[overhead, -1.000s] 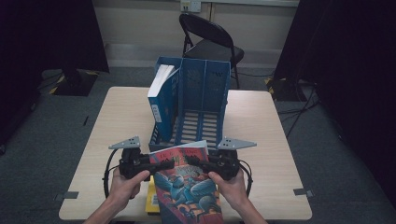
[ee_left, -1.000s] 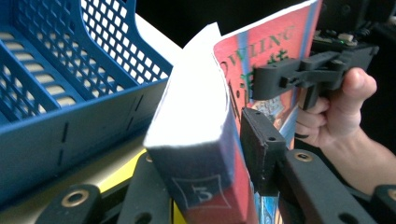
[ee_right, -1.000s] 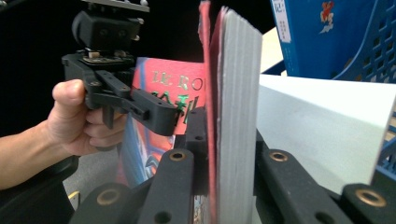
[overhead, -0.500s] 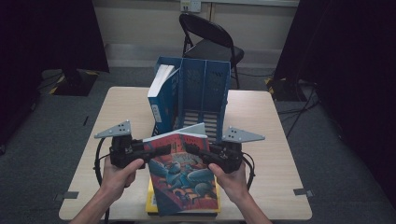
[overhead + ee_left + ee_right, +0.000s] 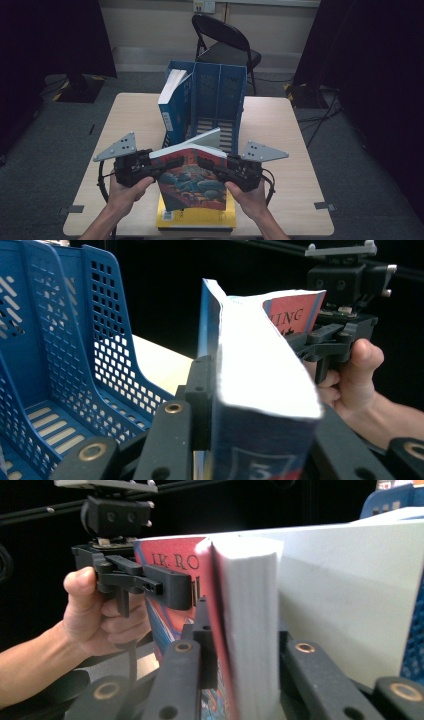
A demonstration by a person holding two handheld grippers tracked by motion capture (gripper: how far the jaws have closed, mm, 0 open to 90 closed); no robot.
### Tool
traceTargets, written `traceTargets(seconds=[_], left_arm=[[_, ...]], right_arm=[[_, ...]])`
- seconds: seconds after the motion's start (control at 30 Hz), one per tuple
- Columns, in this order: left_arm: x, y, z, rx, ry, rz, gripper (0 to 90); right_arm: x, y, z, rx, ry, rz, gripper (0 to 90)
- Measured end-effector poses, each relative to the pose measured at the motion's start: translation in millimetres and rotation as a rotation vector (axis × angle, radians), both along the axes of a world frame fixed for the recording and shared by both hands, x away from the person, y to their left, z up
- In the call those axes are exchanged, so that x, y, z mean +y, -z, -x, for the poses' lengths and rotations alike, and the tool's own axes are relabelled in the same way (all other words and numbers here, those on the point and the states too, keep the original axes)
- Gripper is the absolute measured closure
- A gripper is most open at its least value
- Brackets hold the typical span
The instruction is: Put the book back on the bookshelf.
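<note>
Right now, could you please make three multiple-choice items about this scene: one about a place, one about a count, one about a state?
1. Where is the yellow book?
A. inside the blue file rack
B. flat on the table, below the raised book
C. on the chair

2. How many grippers hold the raised book?
A. one
B. two
C. none

3. How does the book in the blue file rack stand?
A. upright, leaning
B. flat
C. open

Answers: 1 B, it lies on the table near the front edge. 2 B, the left gripper and the right gripper clamp opposite sides. 3 A, the white-paged book leans in the left slot.
</note>
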State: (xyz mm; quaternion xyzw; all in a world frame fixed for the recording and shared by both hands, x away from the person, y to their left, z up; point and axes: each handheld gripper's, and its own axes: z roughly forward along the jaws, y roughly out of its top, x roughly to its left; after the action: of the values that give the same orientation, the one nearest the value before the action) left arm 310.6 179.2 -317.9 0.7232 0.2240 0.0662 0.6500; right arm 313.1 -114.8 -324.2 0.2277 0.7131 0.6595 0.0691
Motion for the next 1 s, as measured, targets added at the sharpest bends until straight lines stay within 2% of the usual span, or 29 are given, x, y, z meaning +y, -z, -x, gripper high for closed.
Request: traceTargets(seconds=[0.03,0.07,0.13,0.2,0.23,0.3,0.37,0.4,0.5,0.57,0.6,0.67,0.7,0.77,0.8,0.9,0.93,1.0], left_arm=[[0.0,0.0,0.0,0.000,0.000,0.000,70.6],[-1.4,-0.1,3.8,-0.011,0.013,-0.005,71.1],[-1.2,-0.1,6.6,-0.013,0.014,-0.008,71.3],[-0.8,-0.3,7.2,-0.015,0.018,-0.012,71.3],[-0.7,0.5,8.8,-0.020,0.008,-0.008,71.4],[-0.6,1.1,9.6,-0.019,0.009,-0.007,71.3],[0.9,0.8,12.7,-0.017,0.012,-0.020,71.2],[0.9,0.8,12.7,-0.017,0.012,-0.020,71.2],[1.1,0.4,15.9,-0.016,0.003,-0.031,71.2],[1.1,0.3,16.1,-0.013,0.003,-0.031,71.0],[0.9,0.5,16.3,-0.015,0.005,-0.029,71.0],[0.0,1.2,16.9,-0.015,0.009,-0.036,70.8],[-0.5,1.9,16.9,-0.024,0.016,-0.053,70.7],[-2.3,3.6,17.4,-0.035,0.012,-0.069,70.7],[-6.3,10.0,15.1,-0.010,0.021,-0.083,70.0],[-12.0,19.9,11.1,0.007,0.009,-0.102,69.5],[-15.1,25.7,9.9,-0.004,-0.008,-0.098,69.7],[-14.7,27.4,9.1,0.009,-0.022,-0.089,70.2]], right_arm=[[0.0,0.0,0.0,0.000,0.000,0.000,73.4],[-3.6,1.9,2.9,0.000,0.021,0.004,64.7],[-7.5,3.8,4.8,0.002,0.047,0.017,57.3],[-9.9,4.8,5.6,-0.002,0.061,0.019,55.6],[-15.3,6.5,6.6,0.003,0.087,0.028,51.9],[-17.2,7.1,6.9,0.005,0.097,0.030,51.3],[-24.4,10.9,7.8,0.011,0.131,0.044,46.1],[-24.4,10.9,7.8,0.011,0.131,0.044,46.1],[-33.6,22.2,3.6,0.036,0.175,0.081,43.1],[-34.6,26.4,1.4,0.051,0.167,0.083,42.0],[-34.1,34.9,-2.4,0.073,0.145,0.097,41.4],[-31.6,41.6,-4.7,0.090,0.118,0.113,42.6],[-30.0,44.0,-5.3,0.094,0.105,0.115,40.6],[-28.0,45.2,-5.0,0.090,0.110,0.124,39.7],[-26.4,44.3,-4.5,0.087,0.116,0.137,41.0],[-26.1,42.9,-4.9,0.087,0.114,0.146,43.0],[-26.1,42.7,-5.0,0.082,0.121,0.150,46.0],[-26.2,42.4,-5.9,0.082,0.126,0.156,47.6]])
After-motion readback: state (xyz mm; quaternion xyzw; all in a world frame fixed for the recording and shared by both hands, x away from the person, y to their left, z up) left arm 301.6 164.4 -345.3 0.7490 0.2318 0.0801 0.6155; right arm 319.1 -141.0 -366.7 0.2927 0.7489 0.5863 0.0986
